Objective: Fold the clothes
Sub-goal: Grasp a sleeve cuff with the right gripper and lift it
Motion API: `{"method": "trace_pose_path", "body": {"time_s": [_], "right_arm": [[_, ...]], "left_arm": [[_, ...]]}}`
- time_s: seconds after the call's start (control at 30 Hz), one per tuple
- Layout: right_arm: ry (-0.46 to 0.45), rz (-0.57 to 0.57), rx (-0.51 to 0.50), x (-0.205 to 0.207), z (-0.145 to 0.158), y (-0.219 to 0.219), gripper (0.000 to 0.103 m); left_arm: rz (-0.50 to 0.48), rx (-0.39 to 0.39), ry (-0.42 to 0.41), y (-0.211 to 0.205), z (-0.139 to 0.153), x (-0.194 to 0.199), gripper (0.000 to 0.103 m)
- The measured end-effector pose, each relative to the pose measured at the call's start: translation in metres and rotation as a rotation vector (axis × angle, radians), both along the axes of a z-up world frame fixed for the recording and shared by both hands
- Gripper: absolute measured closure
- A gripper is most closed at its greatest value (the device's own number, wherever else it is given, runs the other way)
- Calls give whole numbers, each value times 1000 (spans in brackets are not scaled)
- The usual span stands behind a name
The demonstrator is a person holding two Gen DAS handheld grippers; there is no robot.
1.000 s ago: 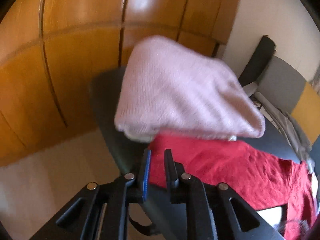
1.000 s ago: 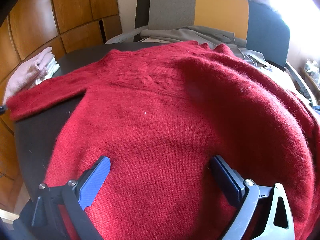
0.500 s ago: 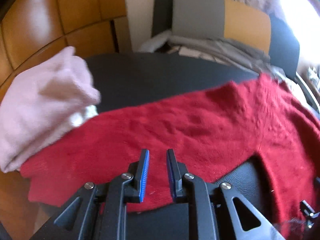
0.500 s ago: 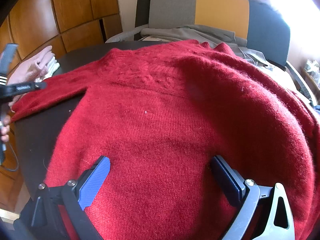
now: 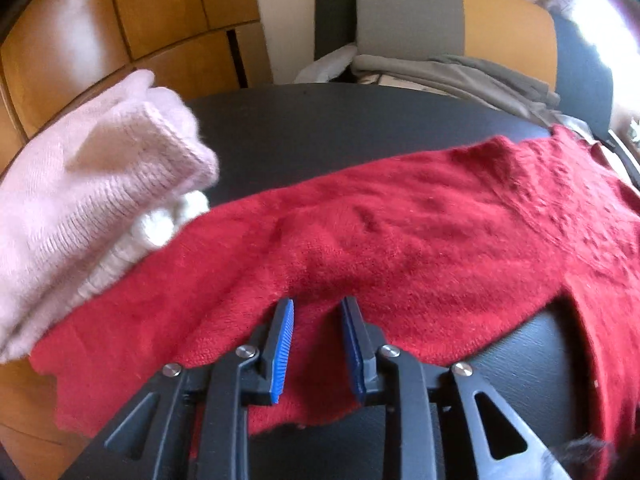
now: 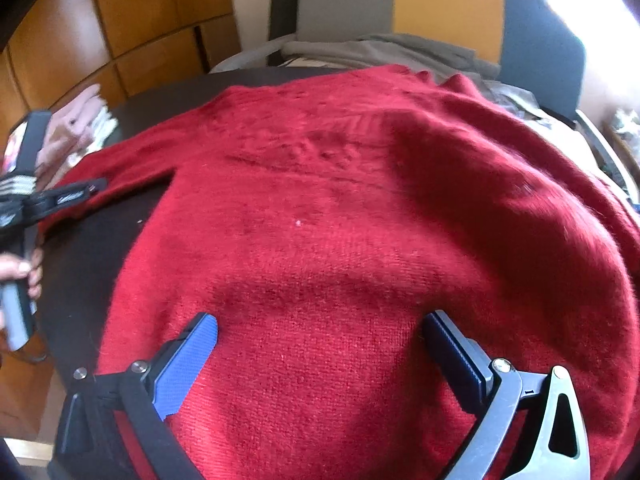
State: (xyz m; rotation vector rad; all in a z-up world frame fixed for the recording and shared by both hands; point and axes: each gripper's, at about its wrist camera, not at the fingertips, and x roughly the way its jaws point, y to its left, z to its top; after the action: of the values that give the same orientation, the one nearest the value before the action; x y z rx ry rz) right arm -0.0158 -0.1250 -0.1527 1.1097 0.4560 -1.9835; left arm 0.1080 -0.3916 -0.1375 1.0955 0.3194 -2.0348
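A red knit sweater point(image 6: 340, 216) lies spread flat on a dark round table point(image 5: 320, 120), one sleeve point(image 5: 320, 248) stretched out to the left. My left gripper point(image 5: 318, 308) hovers over that sleeve's lower edge, its fingers a narrow gap apart with nothing clamped between them. It also shows at the left of the right wrist view point(image 6: 48, 200), held by a hand. My right gripper point(image 6: 320, 332) is wide open low over the sweater's body near the hem.
A folded pink knit on a white one point(image 5: 92, 200) sits at the table's left edge, touching the sleeve end. A grey and yellow chair point(image 6: 400, 12) with grey clothes stands behind the table. Wooden panels point(image 5: 120, 32) line the left.
My left gripper has swung from the pink pile round to the red sleeve and come closer to it. Its fingers have parted slightly. The right gripper has barely moved.
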Motion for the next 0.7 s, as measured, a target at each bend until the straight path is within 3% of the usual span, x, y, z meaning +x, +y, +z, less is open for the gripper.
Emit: {"method": "trace_pose_path", "body": {"time_s": [0.17, 0.3, 0.47, 0.6, 0.7], "right_arm": [[-25, -42, -23, 0, -3, -8, 0], [-102, -54, -119, -11, 5, 12, 2], [-124, -113, -267, -11, 34, 58, 6], [-14, -260, -286, -15, 60, 128, 8], [115, -420, -225, -19, 75, 194, 8]], "left_arm": [[40, 45, -19, -34, 6, -1, 78], [14, 36, 69, -10, 38, 0, 81], [-165, 150, 229, 61, 56, -2, 81], [-349, 204, 243, 115, 50, -21, 81], [-477, 217, 229, 155, 46, -25, 81]]}}
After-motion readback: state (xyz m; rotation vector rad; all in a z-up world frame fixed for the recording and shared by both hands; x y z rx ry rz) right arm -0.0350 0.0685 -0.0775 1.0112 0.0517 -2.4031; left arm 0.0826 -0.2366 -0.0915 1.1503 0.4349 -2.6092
